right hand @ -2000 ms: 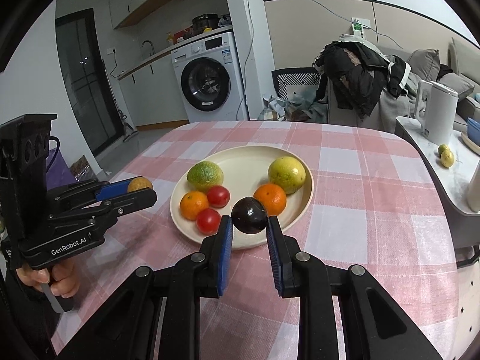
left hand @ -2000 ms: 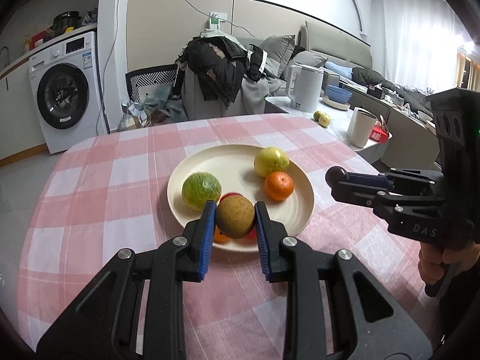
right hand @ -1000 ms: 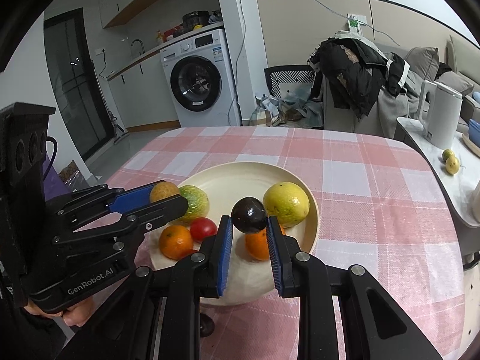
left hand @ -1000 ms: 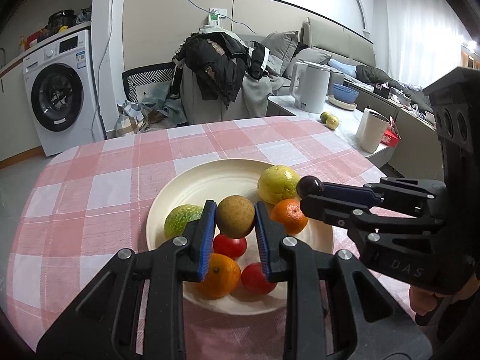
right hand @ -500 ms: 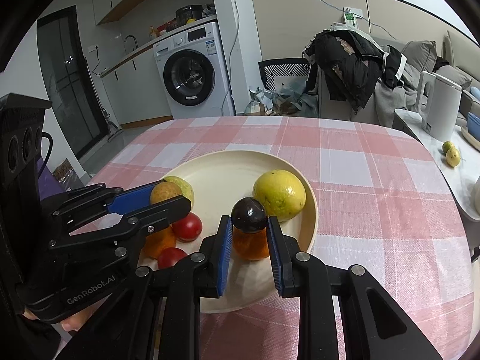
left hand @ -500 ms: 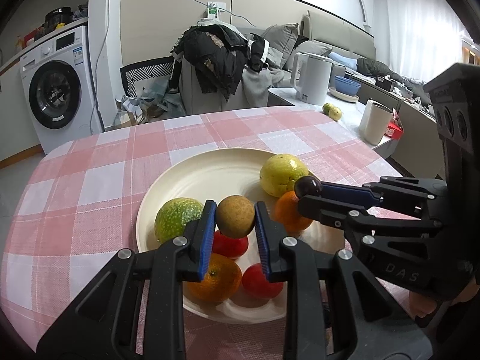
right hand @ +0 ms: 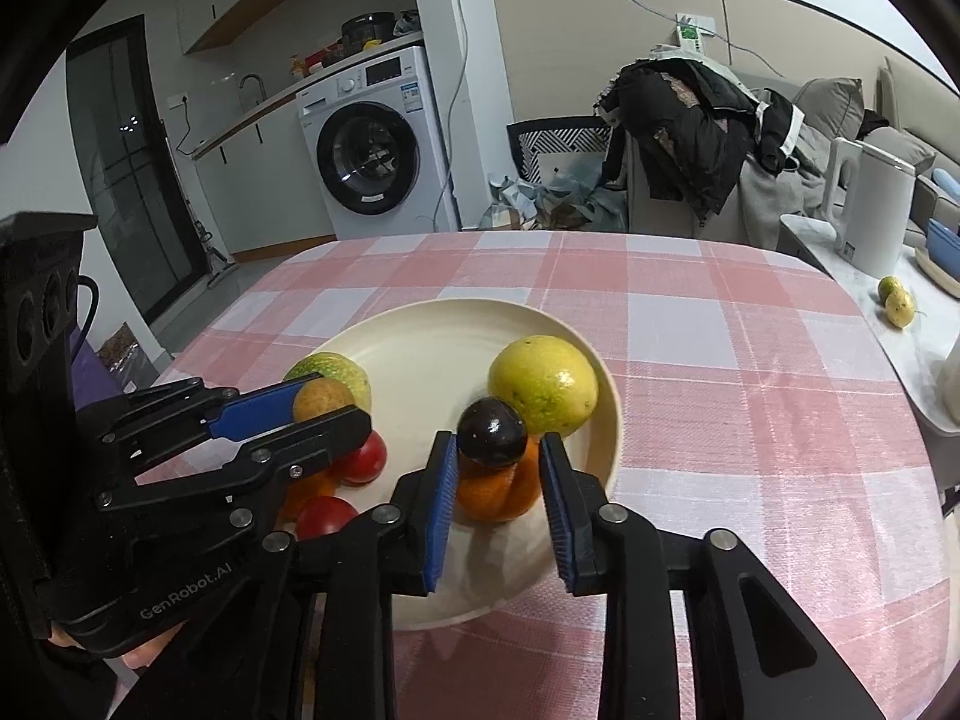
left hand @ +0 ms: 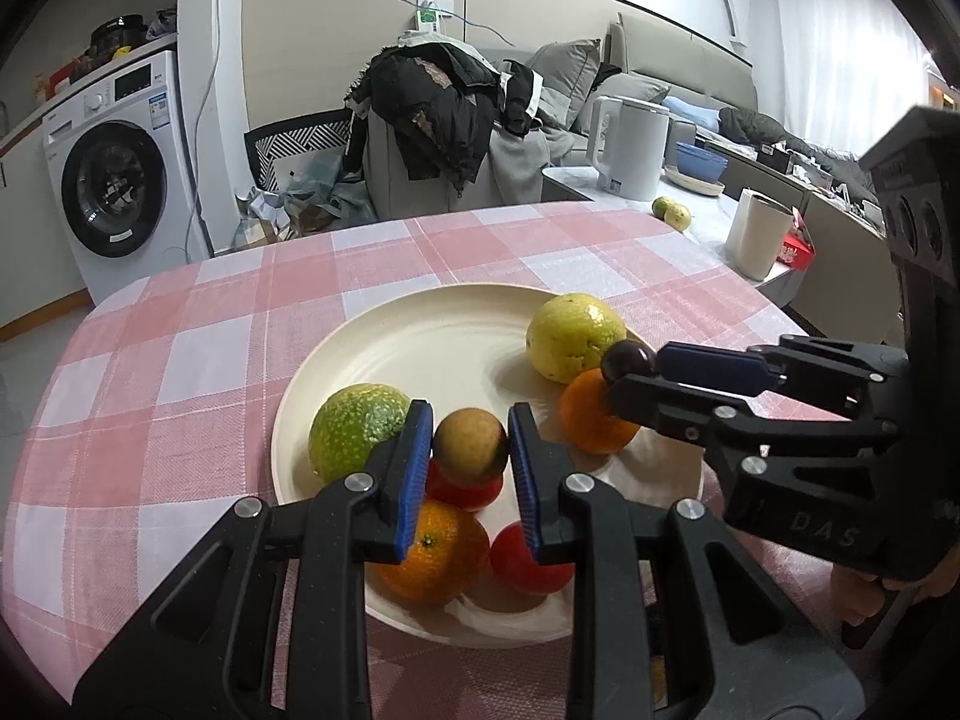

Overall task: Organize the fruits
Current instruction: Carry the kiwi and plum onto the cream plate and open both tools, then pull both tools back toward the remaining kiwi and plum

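Placing step: left gripper [left hand: 471, 450] clamps brown fruit [left hand: 471, 443], right gripper [right hand: 495, 471] looks loosened around dark fruit [right hand: 492, 433], above plate [left hand: 420, 348] centre-frame. Next: lower, release into bare spots.

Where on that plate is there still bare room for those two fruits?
The plate's far half is bare, bordered by the green fruit and yellow fruit. The near half is crowded with oranges and tomatoes.
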